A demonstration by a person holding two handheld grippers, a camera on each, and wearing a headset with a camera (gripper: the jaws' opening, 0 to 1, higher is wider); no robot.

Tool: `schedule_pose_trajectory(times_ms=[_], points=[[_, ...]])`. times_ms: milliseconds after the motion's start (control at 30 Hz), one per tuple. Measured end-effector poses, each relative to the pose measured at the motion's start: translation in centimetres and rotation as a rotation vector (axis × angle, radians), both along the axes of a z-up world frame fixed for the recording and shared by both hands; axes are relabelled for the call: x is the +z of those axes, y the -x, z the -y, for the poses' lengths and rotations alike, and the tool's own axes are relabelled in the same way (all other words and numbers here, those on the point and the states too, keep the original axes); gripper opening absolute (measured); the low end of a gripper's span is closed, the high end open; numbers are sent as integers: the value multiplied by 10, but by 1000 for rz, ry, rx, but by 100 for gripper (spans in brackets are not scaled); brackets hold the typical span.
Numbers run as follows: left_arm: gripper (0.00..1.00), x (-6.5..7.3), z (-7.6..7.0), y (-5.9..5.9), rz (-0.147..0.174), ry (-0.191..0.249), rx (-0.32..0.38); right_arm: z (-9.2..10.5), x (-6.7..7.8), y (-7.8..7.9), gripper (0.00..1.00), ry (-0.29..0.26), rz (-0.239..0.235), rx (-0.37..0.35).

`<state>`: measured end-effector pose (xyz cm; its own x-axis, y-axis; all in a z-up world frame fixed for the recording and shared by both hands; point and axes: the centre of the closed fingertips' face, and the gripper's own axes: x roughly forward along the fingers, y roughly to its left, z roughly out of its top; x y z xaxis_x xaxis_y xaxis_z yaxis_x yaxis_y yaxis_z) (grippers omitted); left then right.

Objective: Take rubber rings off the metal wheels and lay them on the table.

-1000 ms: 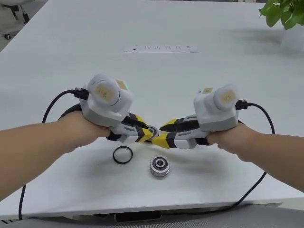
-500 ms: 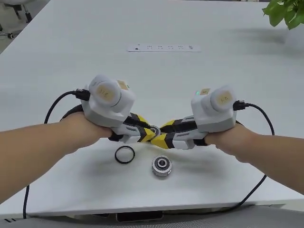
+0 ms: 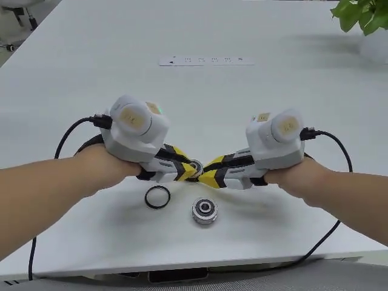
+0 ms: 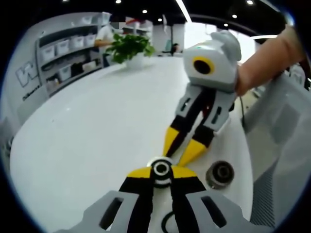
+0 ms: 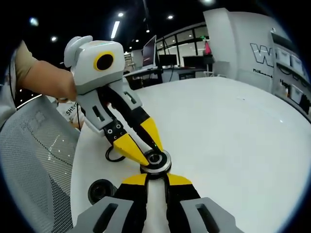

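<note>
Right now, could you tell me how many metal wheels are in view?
2. One metal wheel sits between the jaws of the left gripper, the right gripper meeting it; the other lies on the table by a loose rubber ring.

Two tools, the left tool (image 3: 191, 170) and the right tool (image 3: 201, 176), with tips meeting above the near edge of the bench (image 3: 91, 73); two metal wheels, the held wheel (image 3: 195, 166) at those tips and the second wheel (image 3: 205, 210) lying close to that near edge; one loose rubber ring (image 3: 157, 197), flat beside the second wheel. One power strip (image 3: 205, 61) toward the far edge; one potted plant (image 3: 361, 15) at the far right corner; two black cables, the left cable (image 3: 66, 136) and the right cable (image 3: 339, 151), one from each tool.
</note>
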<state>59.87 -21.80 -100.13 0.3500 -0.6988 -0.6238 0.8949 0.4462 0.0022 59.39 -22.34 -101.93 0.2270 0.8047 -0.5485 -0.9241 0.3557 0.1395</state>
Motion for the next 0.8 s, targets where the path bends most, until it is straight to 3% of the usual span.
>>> schedule_pose_trajectory(times_ms=[267,400,733,800], points=[[13,0,0,-1,3,-4,4,3,0,-1,0,9,-10,-18],[13,0,0,-2,-1,0,14,6,1,-1,0,-25,-76,-70],[12,-2,-1,-3,-5,-6,24,12,7,0,0,-75,-149,-149],[12,-2,0,-2,-5,-7,26,10,11,-3,0,-109,-165,-176]])
